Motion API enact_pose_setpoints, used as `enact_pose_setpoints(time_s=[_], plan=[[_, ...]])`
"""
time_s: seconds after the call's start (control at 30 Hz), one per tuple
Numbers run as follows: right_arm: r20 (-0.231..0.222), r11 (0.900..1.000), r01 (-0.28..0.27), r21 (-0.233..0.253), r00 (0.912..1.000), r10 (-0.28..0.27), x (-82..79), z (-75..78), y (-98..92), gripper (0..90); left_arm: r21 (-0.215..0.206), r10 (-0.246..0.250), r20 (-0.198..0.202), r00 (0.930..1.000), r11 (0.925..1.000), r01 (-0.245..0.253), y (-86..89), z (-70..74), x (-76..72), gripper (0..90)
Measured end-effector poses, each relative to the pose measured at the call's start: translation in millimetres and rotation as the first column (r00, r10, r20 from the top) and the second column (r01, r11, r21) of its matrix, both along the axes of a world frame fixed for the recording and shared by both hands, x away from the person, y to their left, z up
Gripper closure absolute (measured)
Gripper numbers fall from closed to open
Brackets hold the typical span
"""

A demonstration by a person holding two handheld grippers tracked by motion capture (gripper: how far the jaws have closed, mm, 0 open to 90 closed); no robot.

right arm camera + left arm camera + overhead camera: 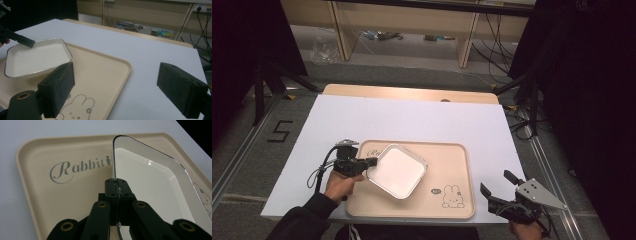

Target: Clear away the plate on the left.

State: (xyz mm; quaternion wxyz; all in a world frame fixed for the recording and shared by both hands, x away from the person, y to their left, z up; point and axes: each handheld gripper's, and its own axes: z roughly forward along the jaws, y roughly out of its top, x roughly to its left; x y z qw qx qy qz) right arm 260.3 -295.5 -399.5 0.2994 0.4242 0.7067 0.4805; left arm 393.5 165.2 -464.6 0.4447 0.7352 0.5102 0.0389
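Tabletop [412,94]: pale wood, far edge exposed. White sheet [412,120] covers nearly all of it. One beige tray [452,200] lies on the sheet, near centre, printed "Rabbit" at its far left corner and a rabbit drawing at its near right corner.

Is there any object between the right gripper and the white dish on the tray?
Nothing visible. The right gripper is open beside the tray; only bare tray lies before the white dish, which the left gripper grips.

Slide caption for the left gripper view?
Left gripper shut on white dish rim, over beige Rabbit tray.
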Motion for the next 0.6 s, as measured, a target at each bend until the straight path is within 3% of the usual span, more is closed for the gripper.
enact_pose_setpoints(time_s=[0.03, 0.27, 0.43, 0.57, 0.6], plan=[[-0.001, 1.0, 0.001, -0.001, 1.0, -0.001, 0.0, 0.0, 0.1, 15.2, -0.024, 0.02, -0.004, 0.9998, 0.9995, -0.02, -2.7, -1.3, -1.0, 88.2], [0.007, 1.0, -0.003, 0.009, 1.0, 0.003, 0.1, -0.4, 0.4, 15.2, 0.03, 0.005, -0.016, 0.9999, 0.9995, -0.005, -5.8, -8.1, -8.3, 88.2], [0.012, 1.0, -0.004, 0.006, 0.9999, 0.004, 0.2, -0.3, -0.2, 15.2, 0.014, 0.029, -0.025, 0.9993, 0.9995, -0.028, -10.4, -11.0, -14.2, 88.1], [0.006, 1.0, -0.005, 0.005, 1.0, 0.005, -0.1, -0.1, -0.1, 15.2, 0.043, 0.001, -0.024, 0.9997, 0.9991, 0.0, -10.4, -13.0, -19.7, 88.0], [0.012, 1.0, -0.005, 0.005, 0.9999, 0.005, 0.2, -0.3, -0.1, 15.2, 0.036, 0.028, -0.028, 0.9992, 0.999, -0.027, -11.6, -13.9, -20.8, 87.9]])
